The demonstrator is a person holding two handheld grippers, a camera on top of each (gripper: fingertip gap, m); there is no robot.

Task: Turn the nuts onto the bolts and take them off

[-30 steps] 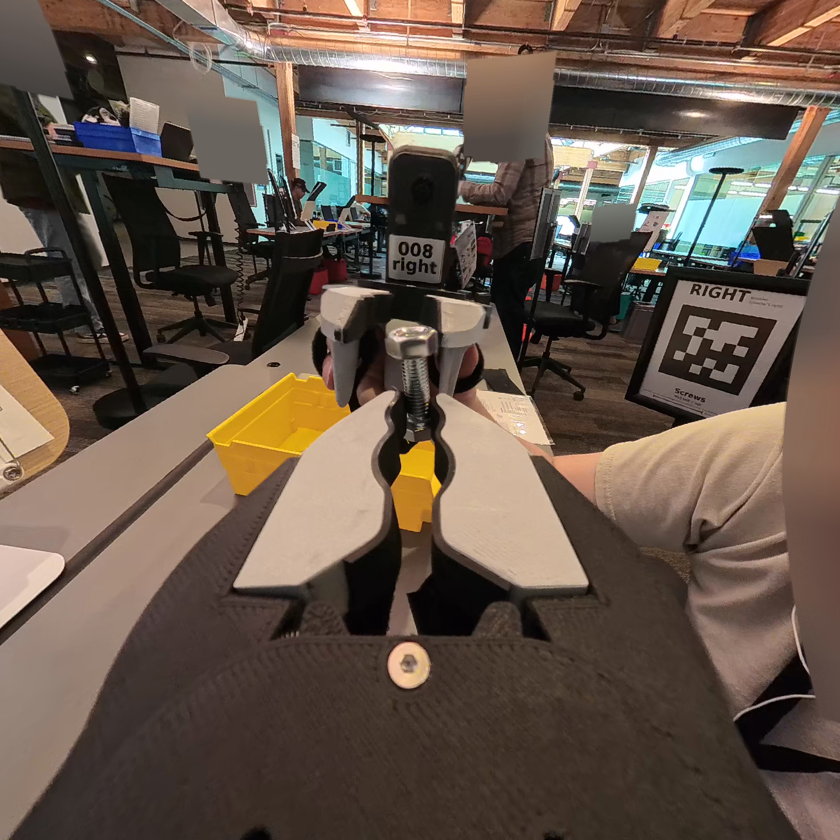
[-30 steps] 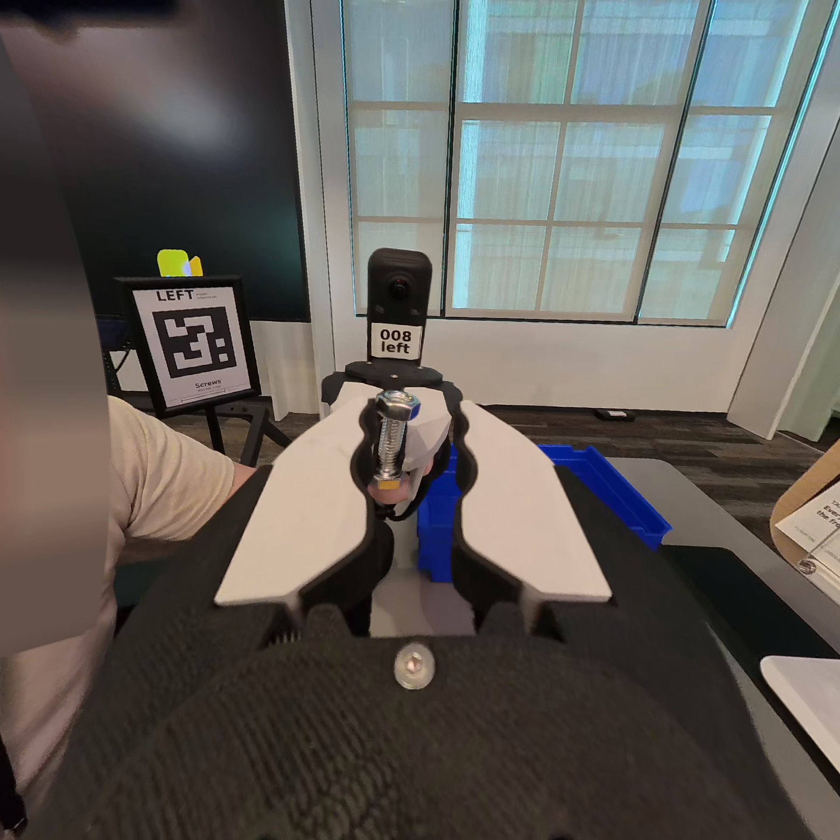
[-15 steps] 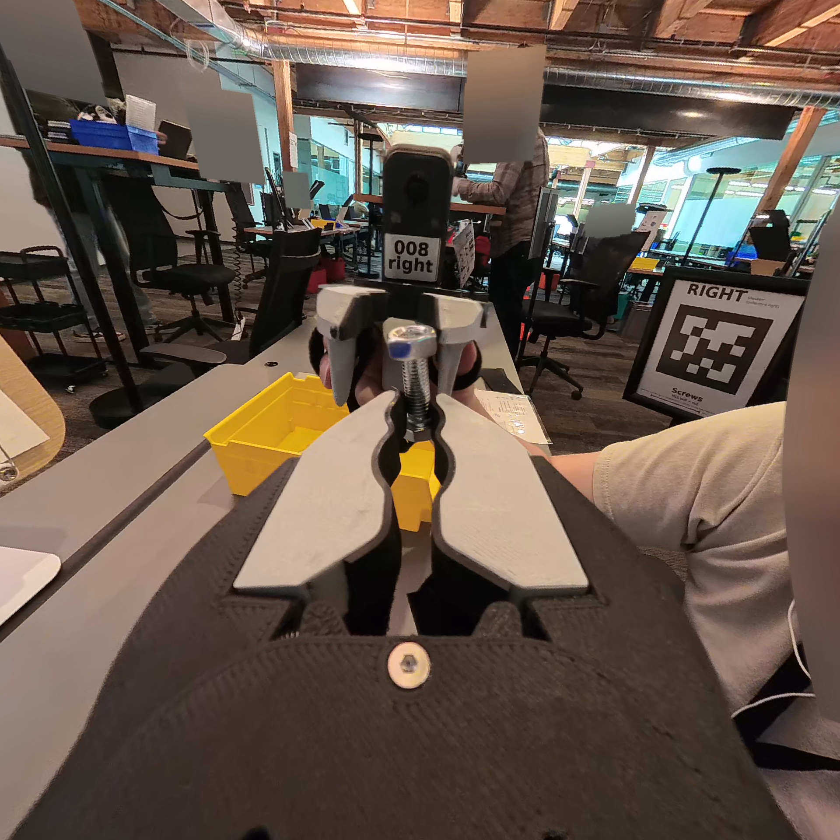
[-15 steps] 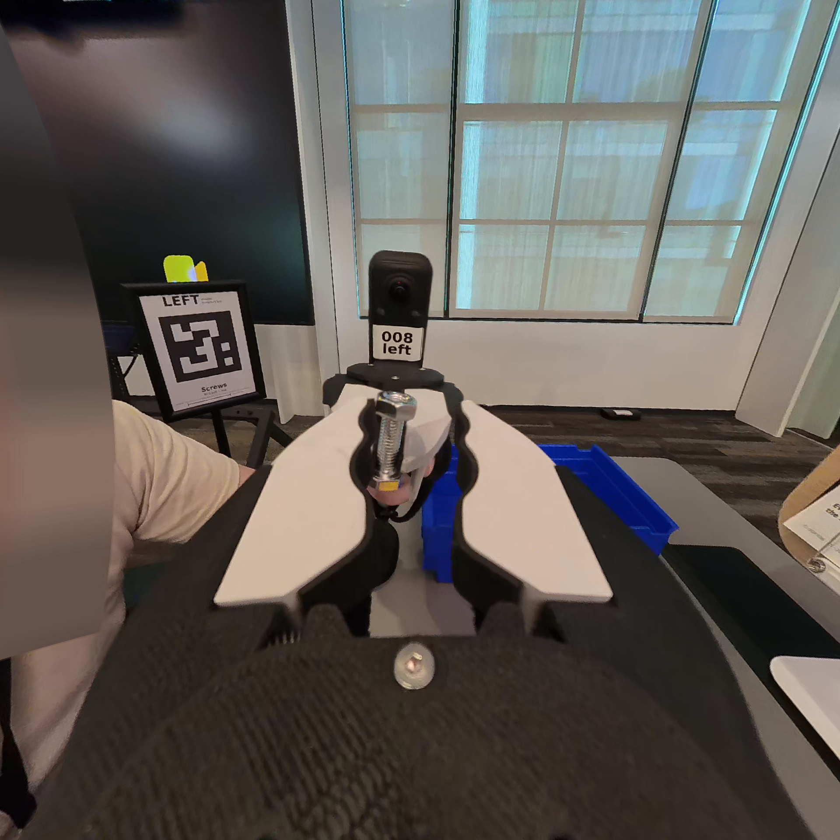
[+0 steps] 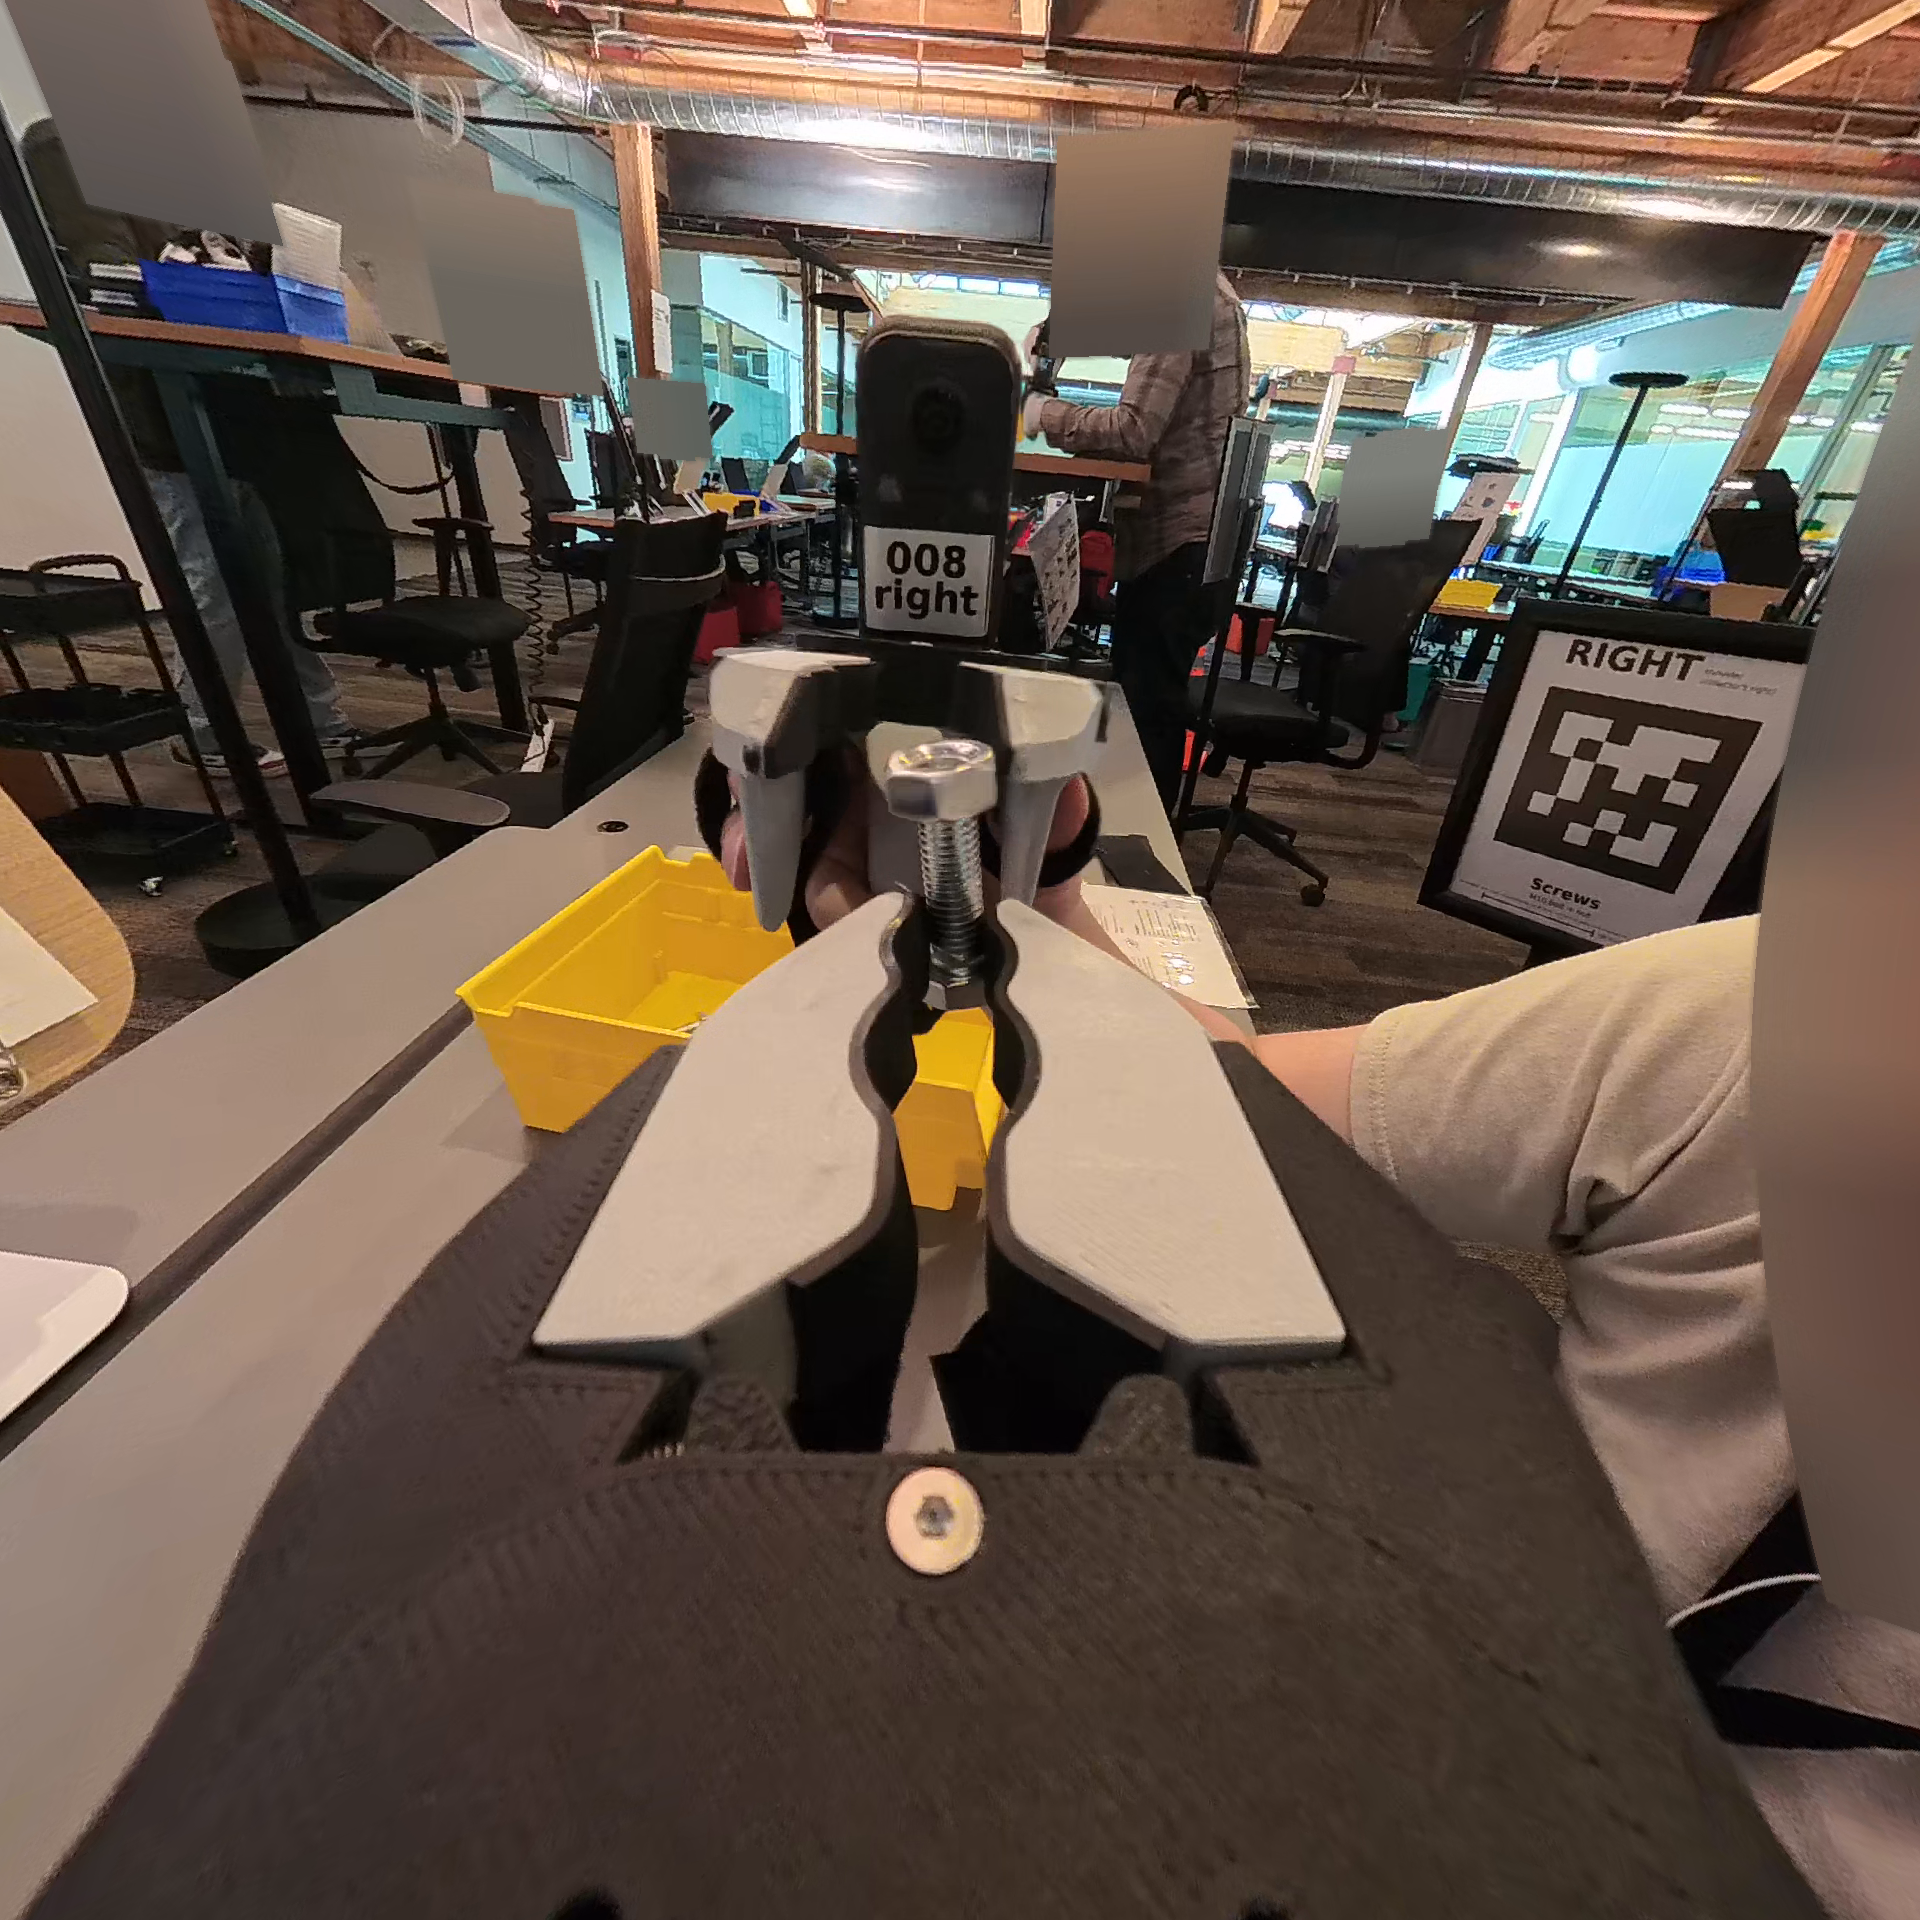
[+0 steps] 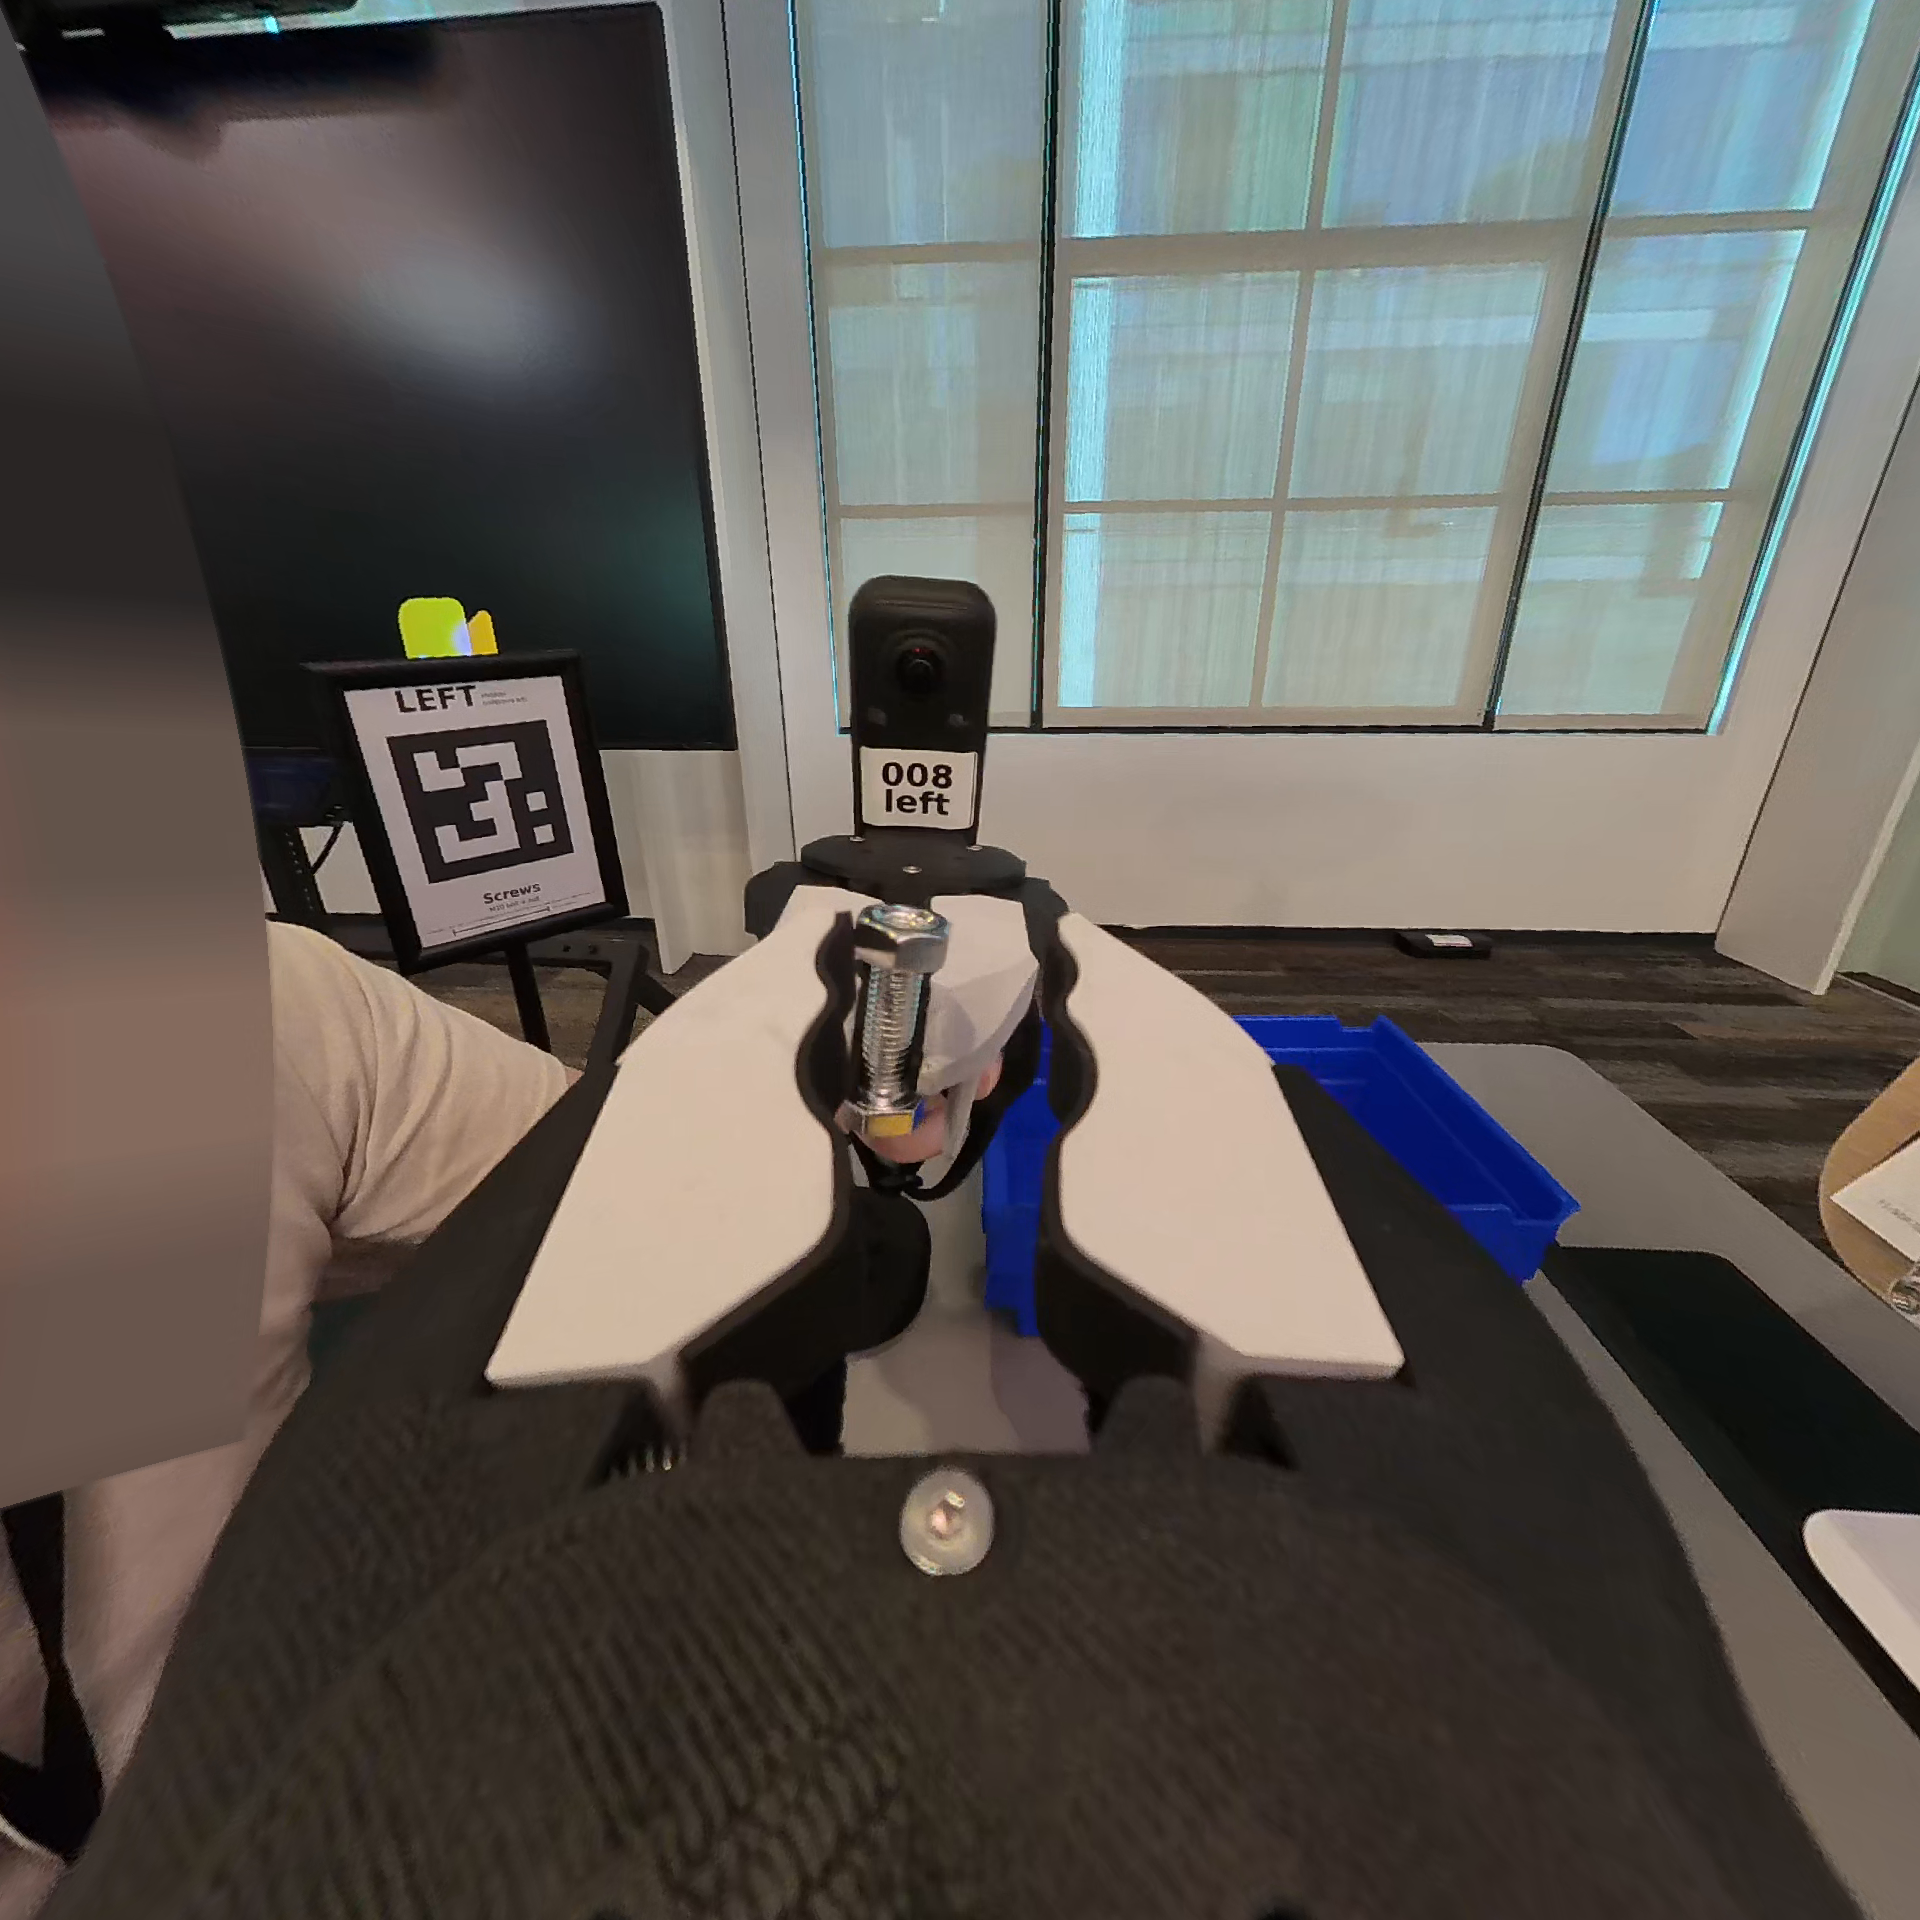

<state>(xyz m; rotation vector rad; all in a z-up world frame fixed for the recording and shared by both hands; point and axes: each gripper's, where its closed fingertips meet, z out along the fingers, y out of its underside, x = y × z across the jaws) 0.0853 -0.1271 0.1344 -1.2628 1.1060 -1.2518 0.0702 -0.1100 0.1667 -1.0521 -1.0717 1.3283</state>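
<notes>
A silver hex-head bolt (image 5: 940,831) stands upright, head on top, above the grey table (image 5: 260,1091). My left gripper (image 5: 951,920) is shut on the nut (image 6: 878,1120) at the bolt's lower end. In the right wrist view the bolt (image 6: 894,1008) stands between the fingers of my right gripper (image 6: 940,935), nearer the left one. That gripper is open and touches nothing. It also shows in the left wrist view (image 5: 904,862), straddling the bolt head. The left gripper (image 6: 977,1018) shows behind the bolt.
A yellow bin (image 5: 623,987) sits on the table below the bolt, and a blue bin (image 6: 1403,1122) on the other side. A paper sheet (image 5: 1164,935) lies at the table's edge. Framed marker signs (image 5: 1621,779) (image 6: 483,800) stand on easels. A beige sleeve (image 5: 1558,1091) is close by. Less than 4 cm separates the two grippers' tips.
The right wrist view has drifted slightly sideways, so its background has shifted right. The bolt stays held in the same place. Neither gripper has opened or shut.
</notes>
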